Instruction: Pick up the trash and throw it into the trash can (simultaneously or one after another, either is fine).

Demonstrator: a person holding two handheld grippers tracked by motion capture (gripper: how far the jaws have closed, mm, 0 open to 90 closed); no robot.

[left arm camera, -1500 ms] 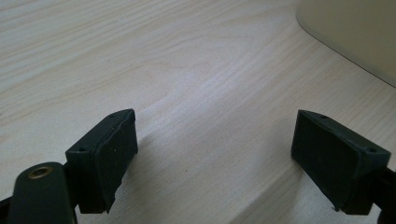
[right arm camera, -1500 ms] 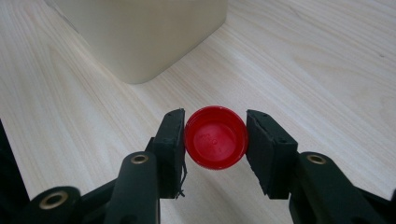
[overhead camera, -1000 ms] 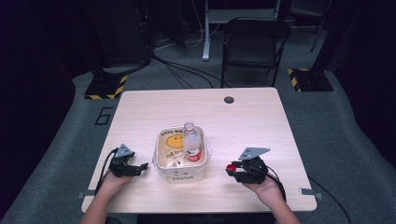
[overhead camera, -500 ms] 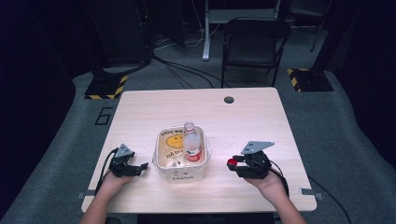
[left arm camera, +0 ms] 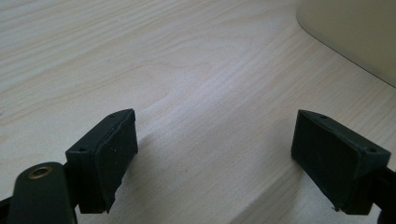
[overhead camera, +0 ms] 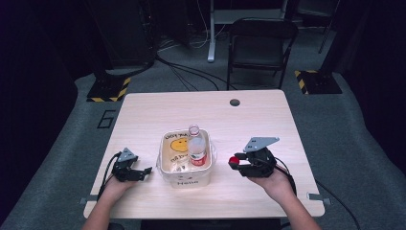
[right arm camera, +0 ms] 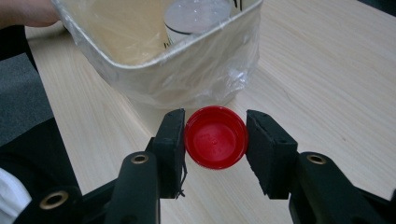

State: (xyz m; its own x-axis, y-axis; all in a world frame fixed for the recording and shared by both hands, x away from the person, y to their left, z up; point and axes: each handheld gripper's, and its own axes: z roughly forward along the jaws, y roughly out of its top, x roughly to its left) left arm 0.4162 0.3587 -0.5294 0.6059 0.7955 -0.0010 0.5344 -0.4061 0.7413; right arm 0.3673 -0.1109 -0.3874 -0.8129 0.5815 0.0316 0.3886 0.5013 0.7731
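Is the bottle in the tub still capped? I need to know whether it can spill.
No: the bottle stands open-necked in the tub, and the right gripper holds the red cap between its jaws.

bare table [overhead camera: 158, 112] beyond, bin [overhead camera: 185, 178] mid-table

Red cap [right arm camera: 215, 136], cream tub [overhead camera: 186, 178]
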